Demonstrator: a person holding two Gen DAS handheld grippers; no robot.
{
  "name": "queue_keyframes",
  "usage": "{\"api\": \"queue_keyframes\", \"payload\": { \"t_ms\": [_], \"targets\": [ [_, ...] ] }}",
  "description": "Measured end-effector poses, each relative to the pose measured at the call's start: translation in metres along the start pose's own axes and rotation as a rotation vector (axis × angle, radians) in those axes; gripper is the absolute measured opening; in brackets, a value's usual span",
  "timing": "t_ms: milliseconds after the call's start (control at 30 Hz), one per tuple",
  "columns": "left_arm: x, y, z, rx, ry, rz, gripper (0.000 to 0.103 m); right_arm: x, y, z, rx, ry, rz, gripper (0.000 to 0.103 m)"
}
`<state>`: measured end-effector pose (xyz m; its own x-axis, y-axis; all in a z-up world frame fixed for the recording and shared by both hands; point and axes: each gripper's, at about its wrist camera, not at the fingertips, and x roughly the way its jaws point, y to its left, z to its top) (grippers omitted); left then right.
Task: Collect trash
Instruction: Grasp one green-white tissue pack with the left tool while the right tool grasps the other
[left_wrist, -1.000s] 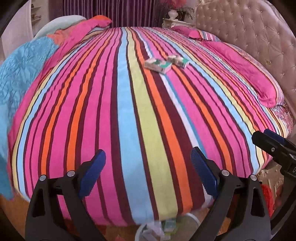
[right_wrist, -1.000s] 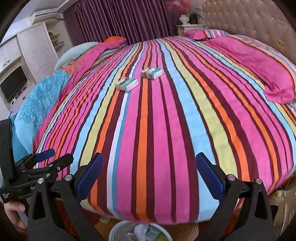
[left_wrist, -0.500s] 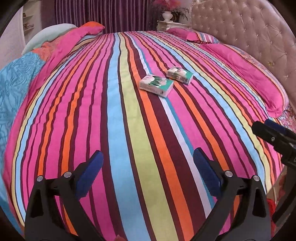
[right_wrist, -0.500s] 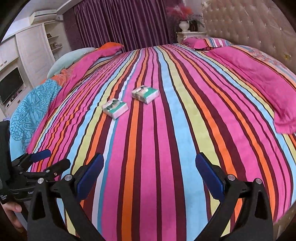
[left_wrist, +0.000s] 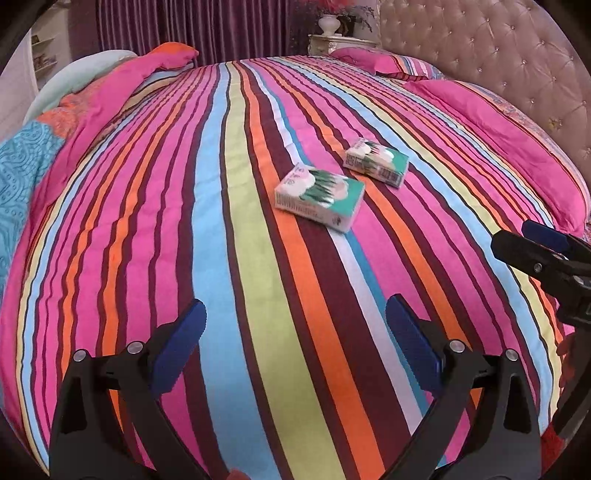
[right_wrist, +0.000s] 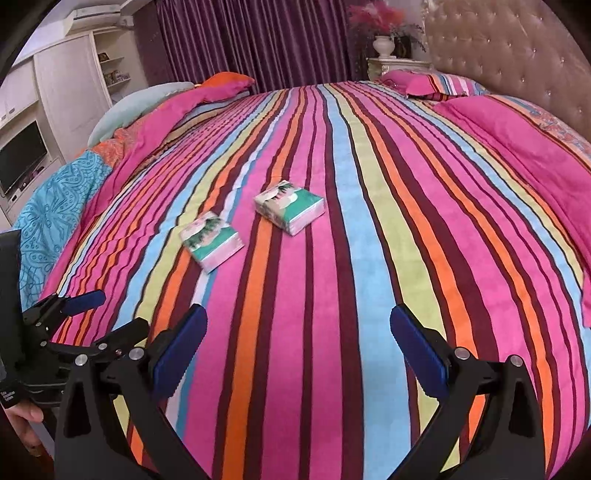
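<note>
Two green-and-white tissue packs lie side by side on the striped bedspread (left_wrist: 236, 229). The near pack (left_wrist: 319, 198) also shows in the right wrist view (right_wrist: 211, 240). The far pack (left_wrist: 376, 161) also shows in the right wrist view (right_wrist: 289, 206). My left gripper (left_wrist: 295, 334) is open and empty, hovering over the bed short of the near pack. My right gripper (right_wrist: 298, 338) is open and empty, short of both packs. Each gripper shows at the edge of the other's view: the right one in the left wrist view (left_wrist: 543, 251), the left one in the right wrist view (right_wrist: 66, 317).
Pink pillows (left_wrist: 517, 155) lie along the tufted headboard (left_wrist: 517, 55) on the right. A rolled pink and blue duvet (right_wrist: 110, 147) lies along the left side. A nightstand with a vase (right_wrist: 384, 48) and purple curtains (right_wrist: 258, 40) stand beyond the bed. Cabinets with a TV (right_wrist: 22, 158) stand far left.
Both grippers have moved forward over the bed toward the tissue packs, which now look larger and closer. The bin on the floor has dropped out of view. Both grippers stay open.
</note>
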<state>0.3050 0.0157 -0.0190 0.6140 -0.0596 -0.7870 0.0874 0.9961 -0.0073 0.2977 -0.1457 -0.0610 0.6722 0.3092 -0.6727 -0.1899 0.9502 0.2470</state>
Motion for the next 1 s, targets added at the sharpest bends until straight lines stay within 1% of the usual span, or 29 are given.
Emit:
{"api": "queue_keyframes", "payload": {
  "t_ms": [167,333,533,733,867,1000],
  "targets": [
    [0.018,0.004,0.015,-0.005,0.004,-0.018,0.095,0.024,-0.007,0.017,-0.008,0.025,-0.003,0.095],
    [0.038,0.004,0.031,0.000,0.014,-0.024,0.095,0.049,-0.006,0.034,-0.050,0.054,-0.005,0.095],
    [0.060,-0.004,0.050,0.055,0.019,-0.033,0.095,0.076,-0.006,0.053,-0.094,0.085,0.005,0.095],
    [0.082,-0.007,0.062,0.111,0.031,-0.025,0.095,0.101,0.002,0.067,-0.179,0.110,0.028,0.095],
    [0.092,-0.007,0.069,0.119,0.032,-0.032,0.095,0.116,0.009,0.074,-0.237,0.128,0.037,0.095],
    [0.101,-0.008,0.076,0.130,0.027,-0.032,0.095,0.127,0.012,0.080,-0.273,0.119,0.028,0.095]
  ]
}}
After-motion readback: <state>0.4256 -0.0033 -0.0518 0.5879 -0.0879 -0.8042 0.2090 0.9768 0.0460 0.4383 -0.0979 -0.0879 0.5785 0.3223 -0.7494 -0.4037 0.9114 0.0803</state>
